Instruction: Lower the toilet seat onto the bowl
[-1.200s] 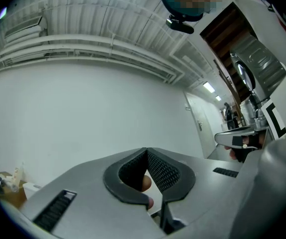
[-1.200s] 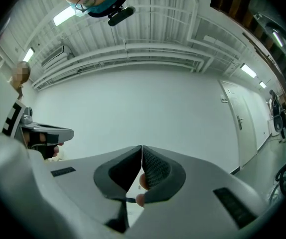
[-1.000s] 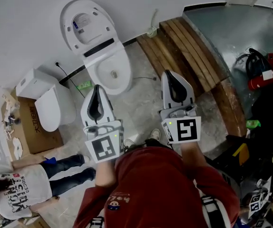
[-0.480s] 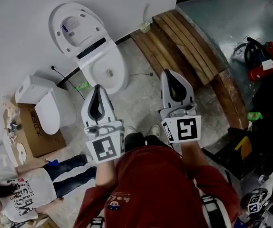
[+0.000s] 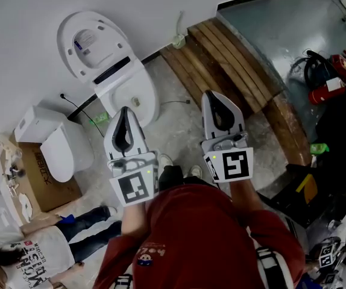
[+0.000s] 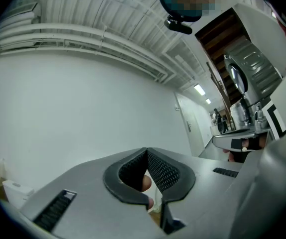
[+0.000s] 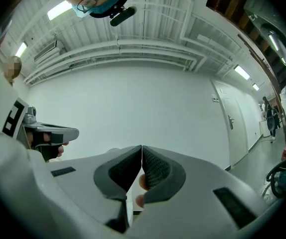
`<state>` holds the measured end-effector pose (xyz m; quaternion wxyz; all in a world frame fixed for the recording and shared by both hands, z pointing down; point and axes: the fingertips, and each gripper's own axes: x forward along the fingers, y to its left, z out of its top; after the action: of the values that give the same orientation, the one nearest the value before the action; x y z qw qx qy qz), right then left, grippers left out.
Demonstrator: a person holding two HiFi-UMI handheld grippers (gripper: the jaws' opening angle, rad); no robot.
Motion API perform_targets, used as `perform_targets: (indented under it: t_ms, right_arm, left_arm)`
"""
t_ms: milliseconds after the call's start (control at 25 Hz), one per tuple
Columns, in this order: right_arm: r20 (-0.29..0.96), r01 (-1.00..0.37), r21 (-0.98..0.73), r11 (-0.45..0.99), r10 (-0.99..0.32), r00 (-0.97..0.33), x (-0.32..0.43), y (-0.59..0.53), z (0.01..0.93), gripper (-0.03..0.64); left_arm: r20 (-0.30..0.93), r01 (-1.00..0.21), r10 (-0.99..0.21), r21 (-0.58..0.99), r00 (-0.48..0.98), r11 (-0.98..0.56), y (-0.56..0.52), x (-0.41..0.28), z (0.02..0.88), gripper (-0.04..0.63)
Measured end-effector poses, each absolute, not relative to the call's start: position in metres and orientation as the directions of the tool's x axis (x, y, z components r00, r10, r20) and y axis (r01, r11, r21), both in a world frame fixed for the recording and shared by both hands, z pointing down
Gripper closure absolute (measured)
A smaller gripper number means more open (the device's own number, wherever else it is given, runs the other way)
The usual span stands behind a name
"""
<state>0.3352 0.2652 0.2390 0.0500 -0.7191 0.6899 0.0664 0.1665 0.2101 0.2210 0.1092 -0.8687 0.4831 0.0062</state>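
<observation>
In the head view a white toilet stands against the wall at upper left. Its seat and lid are raised, and the open bowl shows below them. My left gripper points at the bowl's near rim from a short way off, jaws shut with nothing between them. My right gripper points beside the toilet toward the bare floor, also shut and holding nothing. In the left gripper view the left gripper faces a blank white wall with its tips together. The right gripper sees the same wall.
A second toilet rests on a cardboard box at left. A curved wooden step edges a grey platform at right. A person sits on the floor at lower left. A red appliance and clutter lie at far right.
The toilet has slid left and slightly up in the head view, and the wooden step with it. Both grippers hold their places in the picture and stay shut.
</observation>
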Motion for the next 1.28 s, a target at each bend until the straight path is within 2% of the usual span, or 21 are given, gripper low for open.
perform_targets:
  t_ms: [320,960,1280]
  right_arm:
    - [-0.164,-0.998,0.065,-0.005,-0.986,-0.006,0.301,0.214,0.232,0.601]
    - [-0.16,-0.981,0.147,0.128,-0.975,-0.151,0.153,0.091,0.211,0.601]
    - [-0.149,-0.977,0.161,0.142,-0.975,-0.166,0.127,0.069,0.215,0.601]
  left_arm:
    - [-0.145,-0.859,-0.848,-0.115,0.511,-0.498,0.167,0.133,0.216,0.584]
    - [-0.159,-0.936,-0.923,-0.064,0.351,-0.345,0.068,-0.031,0.21,0.584]
    - [-0.142,-0.946,-0.935,-0.047,0.324,-0.32,0.049,-0.061,0.22,0.584]
